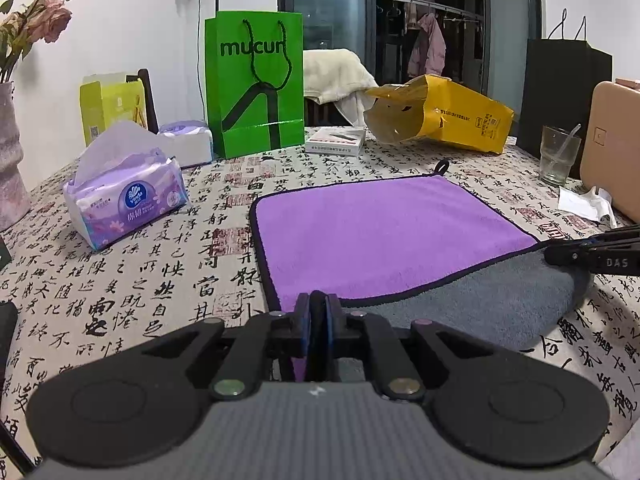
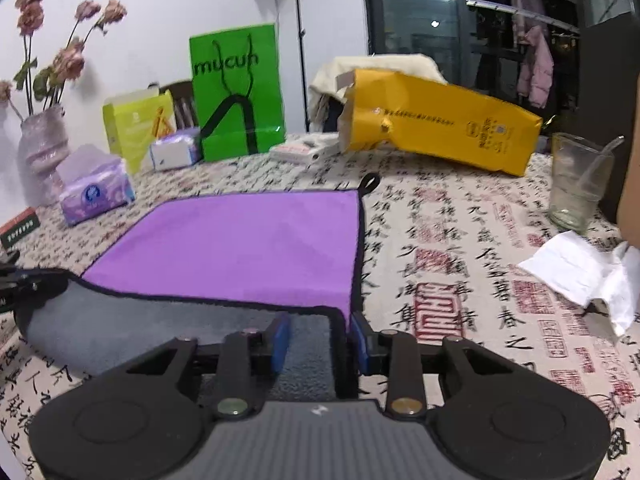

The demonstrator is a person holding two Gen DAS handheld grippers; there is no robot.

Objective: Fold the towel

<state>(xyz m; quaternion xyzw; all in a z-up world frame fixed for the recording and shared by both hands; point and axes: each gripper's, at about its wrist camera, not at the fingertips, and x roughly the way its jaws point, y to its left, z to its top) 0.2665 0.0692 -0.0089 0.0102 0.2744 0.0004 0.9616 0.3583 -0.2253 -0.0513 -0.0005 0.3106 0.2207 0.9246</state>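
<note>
A purple towel (image 1: 380,232) with a grey underside and black trim lies on the calligraphy-print tablecloth. Its near edge is folded over, so a grey band (image 1: 472,300) shows. My left gripper (image 1: 318,308) is shut on the towel's near left corner. In the right wrist view the towel (image 2: 248,248) lies ahead, grey band (image 2: 160,324) in front. My right gripper (image 2: 320,332) is open, its blue pads (image 2: 280,340) astride the towel's near right corner. The right gripper's tip also shows at the left view's right edge (image 1: 560,254). A black hanging loop (image 2: 370,182) sits at the far right corner.
A purple tissue pack (image 1: 124,196), a green bag (image 1: 256,80), a yellow bag (image 1: 444,114) and a white box (image 1: 336,140) stand behind the towel. A glass with a spoon (image 2: 576,180) and crumpled white paper (image 2: 580,268) lie to the right. A vase (image 2: 44,152) stands at left.
</note>
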